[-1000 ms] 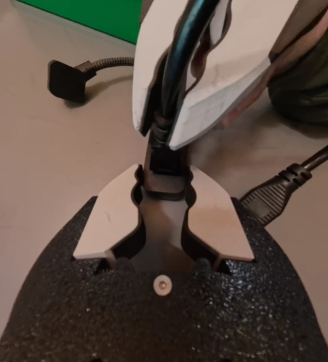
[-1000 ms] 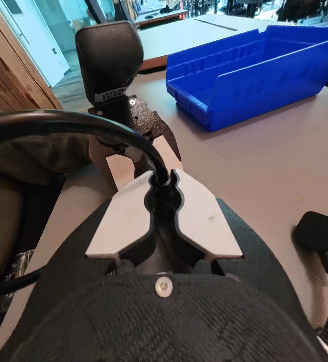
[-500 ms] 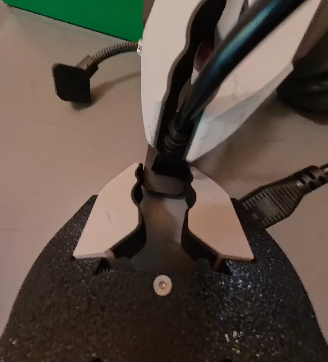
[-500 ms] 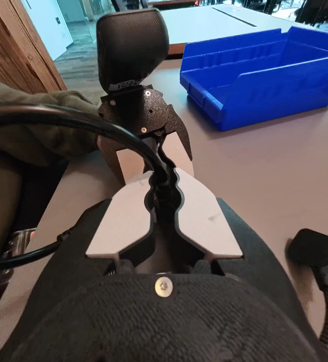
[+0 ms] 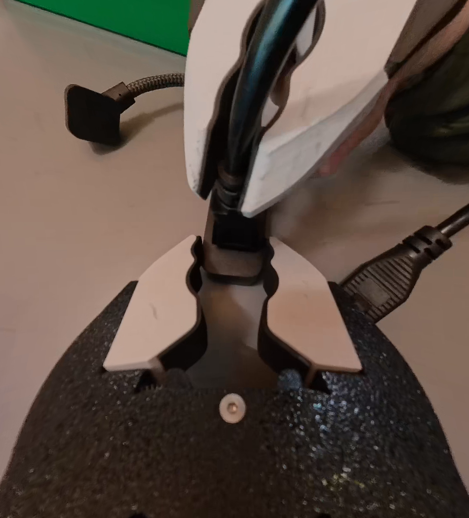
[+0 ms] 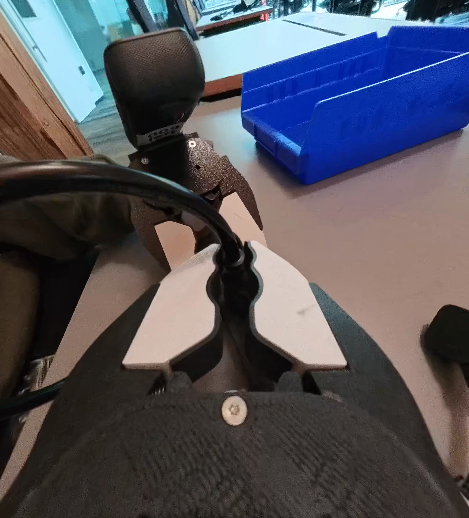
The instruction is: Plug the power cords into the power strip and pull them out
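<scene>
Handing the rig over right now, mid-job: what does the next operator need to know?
Left hand-held gripper: shut on the power strip, holding its end steady.
Right hand-held gripper: shut on the black plug, at the strip's socket; how deep it is seated cannot be told.
A second cord lies loose on the table; a braided cord's plug lies farther off.
Left: finish this plug, then the others.

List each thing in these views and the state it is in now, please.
Left gripper: shut on the power strip.
Power strip: held at its end, a plug in it.
Right gripper: shut on the plug.
Plug: seated in the strip, cord arching up.
Second plug: loose on the table.
Braided-cord plug: loose on the table.
Blue bin: looks empty.
</scene>
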The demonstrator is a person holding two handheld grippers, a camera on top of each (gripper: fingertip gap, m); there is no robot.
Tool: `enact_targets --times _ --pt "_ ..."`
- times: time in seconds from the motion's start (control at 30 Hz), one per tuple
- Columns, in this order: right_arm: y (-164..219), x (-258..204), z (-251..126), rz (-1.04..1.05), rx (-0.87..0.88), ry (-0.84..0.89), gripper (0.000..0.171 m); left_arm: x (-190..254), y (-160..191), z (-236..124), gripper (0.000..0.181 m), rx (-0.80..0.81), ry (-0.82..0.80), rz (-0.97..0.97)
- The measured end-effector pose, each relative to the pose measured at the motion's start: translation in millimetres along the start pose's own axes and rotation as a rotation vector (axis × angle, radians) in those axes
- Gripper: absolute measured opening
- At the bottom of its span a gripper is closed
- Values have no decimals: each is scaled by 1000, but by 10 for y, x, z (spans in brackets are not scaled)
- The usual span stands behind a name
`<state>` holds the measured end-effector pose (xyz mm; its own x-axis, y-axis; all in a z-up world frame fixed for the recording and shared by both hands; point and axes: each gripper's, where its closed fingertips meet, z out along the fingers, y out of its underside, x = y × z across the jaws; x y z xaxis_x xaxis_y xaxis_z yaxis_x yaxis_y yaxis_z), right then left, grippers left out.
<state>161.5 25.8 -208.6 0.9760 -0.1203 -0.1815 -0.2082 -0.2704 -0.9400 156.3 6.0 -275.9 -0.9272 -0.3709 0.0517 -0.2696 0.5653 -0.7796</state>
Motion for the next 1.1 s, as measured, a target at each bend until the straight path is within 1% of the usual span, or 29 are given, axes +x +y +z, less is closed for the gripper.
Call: enact_targets --times 0.07,0.13,0.23,0.33,0.5,0.6,0.73,0.8,0.9,1.1 --pt "-27 44 33 32 33 -2 14 -62 -3 -11 42 5 -28 -31" --pt "-15 -16 56 -13 36 -27 14 -83 18 -14 41 -6 -45 -12" --pt "34 -70 12 -111 -60 -8 15 -17 25 -17 41 -7 -4 27" --pt "42 -53 20 -148 -123 0 15 -14 29 -15 41 -10 6 18" --pt "29 -45 24 -167 -69 21 15 -21 29 -17 41 -9 -5 19" --pt "35 -39 -15 -202 -76 38 15 -21 30 -18 41 -10 -3 17" --pt "34 -56 -51 -157 -56 6 18 -21 32 -20 41 -10 -4 17" --pt "39 -73 -30 -148 -47 4 21 -20 32 -21 41 -10 -3 16" --pt "41 -38 -13 -133 -20 29 15 -20 32 -21 41 -10 -2 15" --pt "36 -36 -13 -95 47 18 15 -20 32 -23 41 -9 -2 15"
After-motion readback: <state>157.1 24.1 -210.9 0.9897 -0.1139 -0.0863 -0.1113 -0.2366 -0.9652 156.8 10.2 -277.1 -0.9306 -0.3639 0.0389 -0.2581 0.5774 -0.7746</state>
